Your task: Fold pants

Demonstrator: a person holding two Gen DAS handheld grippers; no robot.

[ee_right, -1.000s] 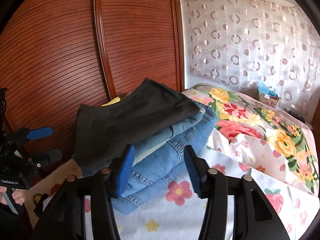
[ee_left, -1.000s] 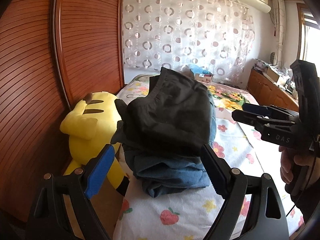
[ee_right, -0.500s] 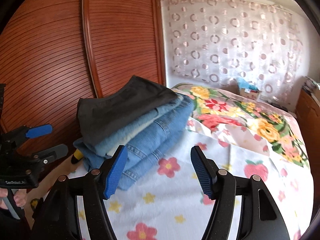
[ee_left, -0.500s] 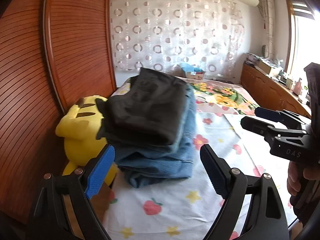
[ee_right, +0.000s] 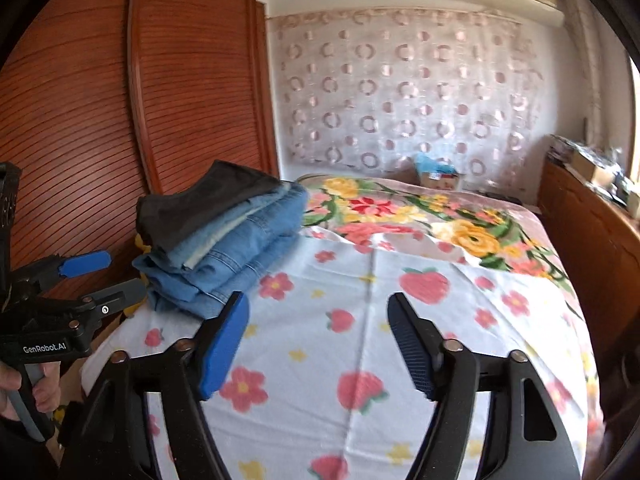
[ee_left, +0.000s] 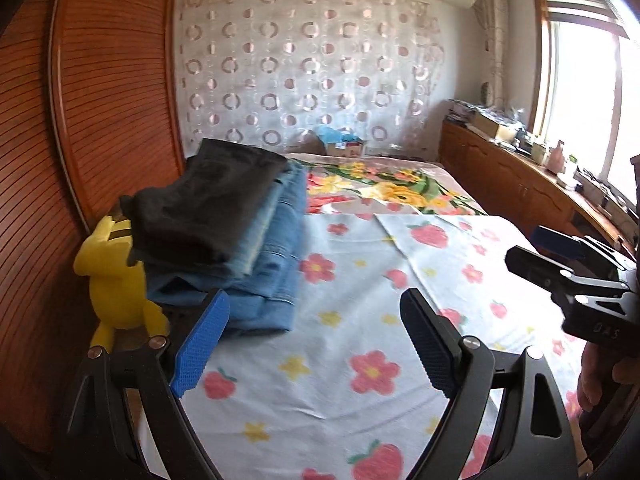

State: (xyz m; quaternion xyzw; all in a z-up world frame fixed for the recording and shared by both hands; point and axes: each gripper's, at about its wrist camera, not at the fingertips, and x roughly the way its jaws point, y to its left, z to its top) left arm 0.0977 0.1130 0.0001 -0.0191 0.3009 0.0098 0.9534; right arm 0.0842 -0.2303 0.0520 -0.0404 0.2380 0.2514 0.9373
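Observation:
A stack of folded pants lies at the bed's left edge: dark grey pants (ee_left: pixel 208 208) (ee_right: pixel 204 206) on top of several folded blue jeans (ee_left: pixel 276 256) (ee_right: pixel 244 248). My left gripper (ee_left: pixel 314 340) is open and empty, held back from the stack above the sheet; it also shows at the left of the right wrist view (ee_right: pixel 100 276). My right gripper (ee_right: pixel 318 340) is open and empty above the sheet, right of the stack; it shows at the right of the left wrist view (ee_left: pixel 556 256).
The bed carries a white sheet with strawberries and flowers (ee_left: pixel 360 320) (ee_right: pixel 400 320) over a floral blanket (ee_right: pixel 420 208). A yellow plush toy (ee_left: pixel 116 276) sits left of the stack against the wooden wardrobe (ee_left: pixel 100 120). A wooden cabinet (ee_left: pixel 520 184) lines the right wall.
Both grippers have pulled back and turned right, away from the pants stack, which now lies farther off and to the left. The stack has not moved.

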